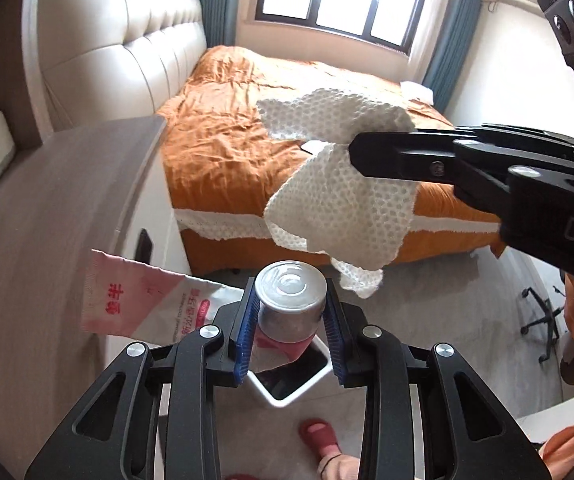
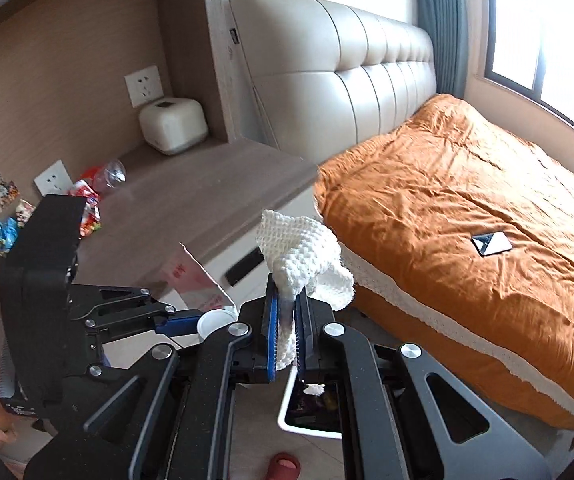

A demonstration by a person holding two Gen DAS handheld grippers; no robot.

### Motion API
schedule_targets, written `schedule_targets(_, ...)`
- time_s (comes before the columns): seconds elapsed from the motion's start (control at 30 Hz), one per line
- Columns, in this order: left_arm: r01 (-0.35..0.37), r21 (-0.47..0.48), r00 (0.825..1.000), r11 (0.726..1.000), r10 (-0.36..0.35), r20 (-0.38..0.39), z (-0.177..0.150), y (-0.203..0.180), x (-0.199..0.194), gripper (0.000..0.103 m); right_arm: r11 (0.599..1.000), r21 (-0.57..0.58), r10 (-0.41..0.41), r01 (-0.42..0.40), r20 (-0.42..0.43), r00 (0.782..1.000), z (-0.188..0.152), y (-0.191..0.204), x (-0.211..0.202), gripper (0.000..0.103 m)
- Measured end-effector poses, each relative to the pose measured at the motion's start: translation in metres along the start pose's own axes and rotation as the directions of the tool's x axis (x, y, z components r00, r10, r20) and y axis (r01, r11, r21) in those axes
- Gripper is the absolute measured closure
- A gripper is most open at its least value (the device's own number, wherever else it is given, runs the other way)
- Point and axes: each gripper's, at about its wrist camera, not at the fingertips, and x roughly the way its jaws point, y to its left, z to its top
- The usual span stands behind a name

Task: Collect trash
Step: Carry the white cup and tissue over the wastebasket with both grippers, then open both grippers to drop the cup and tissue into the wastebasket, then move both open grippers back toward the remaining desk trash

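We hold both loads above the white bin (image 1: 287, 394) on the floor: our left gripper (image 1: 291, 320) clamps an upright can (image 1: 291, 300) directly over its opening, our right gripper (image 2: 287, 328) pinches a paper towel (image 2: 303, 256) above its near rim.

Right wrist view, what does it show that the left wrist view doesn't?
Only the right wrist view shows the snack wrappers on the desk, the wall sockets and the phone on the bed. Only the left wrist view shows the can in the left claw and the office chair. Both show the white cloth in the right claw, the trash bin and the orange bed.
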Motion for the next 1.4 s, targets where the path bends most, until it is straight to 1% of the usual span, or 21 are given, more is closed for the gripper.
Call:
schedule_targets(0.07, 0.048, -0.005, 0.998, 0.999, -0.048, -0.03, -0.011, -0.001, 0.027, 0.074, 1.0, 0.015, -0.017, 0.018, -0.028, 0.999, -0.012, -0.007, 0.015, 0.095)
schedule_targets(0.1, 0.06, -0.011, 0.997, 0.998, -0.06, -0.045, -0.019, -0.001, 0.044, 0.075, 1.0, 0.018, -0.017, 0.018, -0.043, 0.999, -0.018, -0.01, 0.025, 0.095)
schedule_targets(0.17, 0.069, -0.017, 0.996, 0.997, -0.07, -0.062, -0.031, -0.002, 0.069, 0.075, 1.0, 0.006, -0.013, 0.013, -0.068, 0.998, -0.03, -0.015, 0.041, 0.095)
schedule_targets(0.27, 0.095, -0.074, 0.992, 0.993, -0.1, -0.077, -0.051, 0.005, 0.113, 0.075, 1.0, -0.02, 0.001, -0.003, -0.127, 0.992, -0.057, -0.027, 0.077, 0.095)
schedule_targets(0.37, 0.108, -0.115, 0.988, 0.987, -0.119, -0.096, -0.075, 0.011, 0.157, 0.075, 0.999, -0.039, 0.012, -0.019, -0.166, 0.986, -0.081, -0.038, 0.108, 0.095)
schedule_targets(0.5, 0.12, -0.142, 0.981, 0.983, -0.14, -0.135, -0.107, 0.023, 0.217, 0.075, 0.999, -0.034, 0.029, -0.038, -0.236, 0.971, -0.124, -0.057, 0.164, 0.094)
schedule_targets(0.63, 0.128, -0.164, 0.971, 0.978, -0.157, -0.18, -0.136, 0.029, 0.279, 0.075, 0.998, -0.042, 0.041, -0.054, -0.273, 0.961, -0.162, -0.069, 0.21, 0.094)
schedule_targets(0.77, 0.126, -0.159, 0.965, 0.979, -0.158, -0.208, -0.159, 0.022, 0.312, 0.075, 0.997, -0.045, 0.042, -0.059, -0.308, 0.95, -0.192, -0.08, 0.247, 0.094)
schedule_targets(0.9, 0.122, -0.148, 0.959, 0.981, -0.155, -0.239, -0.173, 0.018, 0.338, 0.075, 0.997, -0.033, 0.057, -0.073, -0.342, 0.938, -0.212, -0.085, 0.271, 0.094)
schedule_targets(0.93, 0.117, -0.148, 0.958, 0.982, -0.15, -0.244, -0.172, 0.017, 0.344, 0.069, 0.996, -0.033, 0.064, -0.081, -0.353, 0.933, -0.216, -0.085, 0.276, 0.093)
schedule_targets(0.97, 0.121, -0.153, 0.956, 0.981, -0.156, -0.249, -0.168, 0.017, 0.352, 0.056, 0.995, -0.032, 0.079, -0.098, -0.374, 0.924, -0.221, -0.085, 0.281, 0.084)
schedule_targets(1.0, 0.129, -0.16, 0.954, 0.979, -0.166, -0.25, -0.172, 0.016, 0.356, 0.009, 0.994, -0.042, 0.077, -0.101, -0.392, 0.917, -0.225, -0.084, 0.287, 0.072)
schedule_targets(1.03, 0.124, -0.184, 0.956, 0.975, -0.167, -0.242, -0.174, 0.018, 0.362, 0.005, 0.995, -0.065, 0.048, -0.081, -0.399, 0.916, -0.229, -0.084, 0.292, 0.036)
schedule_targets(1.07, 0.13, -0.204, 0.955, 0.97, -0.178, -0.236, -0.174, 0.021, 0.361, 0.005, 0.994, -0.084, 0.026, -0.067, -0.411, 0.911, -0.233, -0.085, 0.297, 0.012)
schedule_targets(1.1, 0.133, -0.21, 0.952, 0.969, -0.184, -0.245, -0.174, 0.023, 0.363, 0.005, 0.995, -0.068, 0.041, -0.076, -0.424, 0.905, -0.236, -0.089, 0.3, 0.011)
schedule_targets(1.13, 0.116, -0.198, 0.953, 0.973, -0.166, -0.255, -0.174, 0.024, 0.361, 0.005, 0.996, -0.049, 0.046, -0.074, -0.434, 0.9, -0.236, -0.092, 0.302, 0.009)
schedule_targets(1.17, 0.097, -0.185, 0.954, 0.978, -0.144, -0.263, -0.173, 0.023, 0.36, 0.005, 0.997, -0.042, 0.043, -0.067, -0.434, 0.9, -0.235, -0.095, 0.302, 0.005)
schedule_targets(1.27, 0.094, -0.185, 0.956, 0.978, -0.141, -0.258, -0.169, 0.023, 0.348, 0.005, 0.999, -0.039, 0.018, -0.038, -0.421, 0.907, -0.226, -0.097, 0.292, 0.005)
schedule_targets(1.4, 0.09, -0.208, 0.96, 0.974, -0.14, -0.243, -0.155, 0.024, 0.322, 0.005, 0.999, -0.022, 0.015, -0.026, -0.392, 0.92, -0.205, -0.092, 0.261, 0.005)
